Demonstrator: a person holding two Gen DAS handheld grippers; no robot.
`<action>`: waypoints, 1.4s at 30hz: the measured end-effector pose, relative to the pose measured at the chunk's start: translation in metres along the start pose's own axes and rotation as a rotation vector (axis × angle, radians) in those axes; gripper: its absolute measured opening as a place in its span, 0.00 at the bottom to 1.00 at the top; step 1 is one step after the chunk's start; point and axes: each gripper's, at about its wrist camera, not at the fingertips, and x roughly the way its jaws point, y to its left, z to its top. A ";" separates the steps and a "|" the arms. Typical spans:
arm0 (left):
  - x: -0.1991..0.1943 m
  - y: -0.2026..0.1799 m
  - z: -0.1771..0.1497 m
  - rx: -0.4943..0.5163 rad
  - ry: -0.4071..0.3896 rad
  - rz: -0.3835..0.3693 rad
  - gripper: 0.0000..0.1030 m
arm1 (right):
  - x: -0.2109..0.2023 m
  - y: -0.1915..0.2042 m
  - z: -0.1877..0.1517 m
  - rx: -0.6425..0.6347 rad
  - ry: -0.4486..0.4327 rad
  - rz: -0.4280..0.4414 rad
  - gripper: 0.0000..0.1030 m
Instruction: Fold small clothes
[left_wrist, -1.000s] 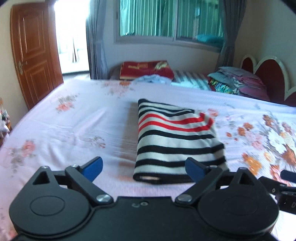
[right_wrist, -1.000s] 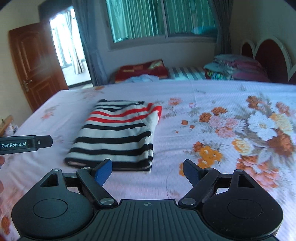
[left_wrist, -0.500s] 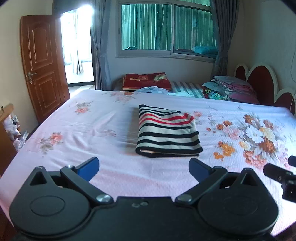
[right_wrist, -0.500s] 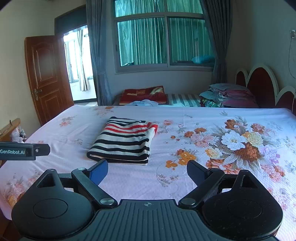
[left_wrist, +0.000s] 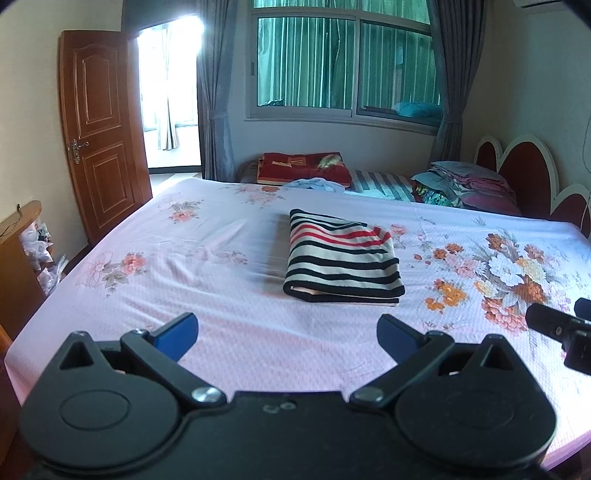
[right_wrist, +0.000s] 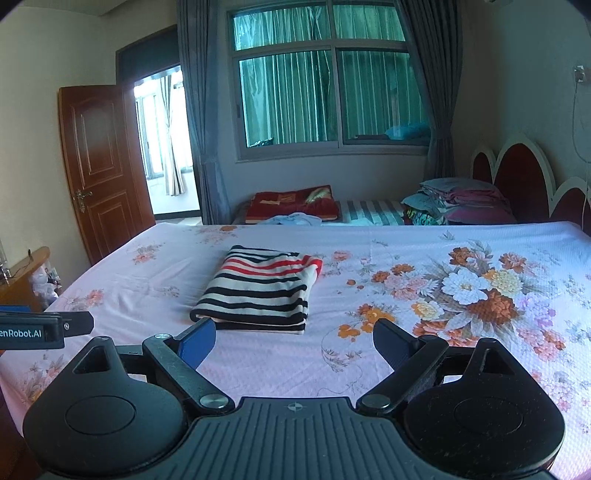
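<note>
The left tool (left_wrist: 287, 334) and right tool (right_wrist: 294, 339) both hang released and empty above the near edge of the bed (left_wrist: 229, 332), well apart from the one striped garment (left_wrist: 341, 258). It lies folded into a neat rectangle mid-bed, so the fold looks finished. The next move probably calls for fetching another piece, perhaps from the single pile of clothes (right_wrist: 458, 197) beyond.

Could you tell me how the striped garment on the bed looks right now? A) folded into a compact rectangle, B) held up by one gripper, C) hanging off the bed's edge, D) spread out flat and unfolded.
A: the striped garment lies folded in a neat rectangle on the floral bedsheet, with both grippers open and clear of it.
</note>
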 end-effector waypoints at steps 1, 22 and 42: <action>-0.001 0.000 -0.001 -0.002 -0.001 0.001 1.00 | -0.001 0.000 0.000 -0.001 -0.002 0.000 0.89; -0.010 -0.006 -0.003 0.005 -0.015 0.010 1.00 | -0.007 -0.012 0.004 0.003 -0.017 0.004 0.89; -0.008 -0.011 -0.004 0.012 -0.011 0.011 1.00 | -0.008 -0.017 0.002 0.010 -0.012 0.008 0.89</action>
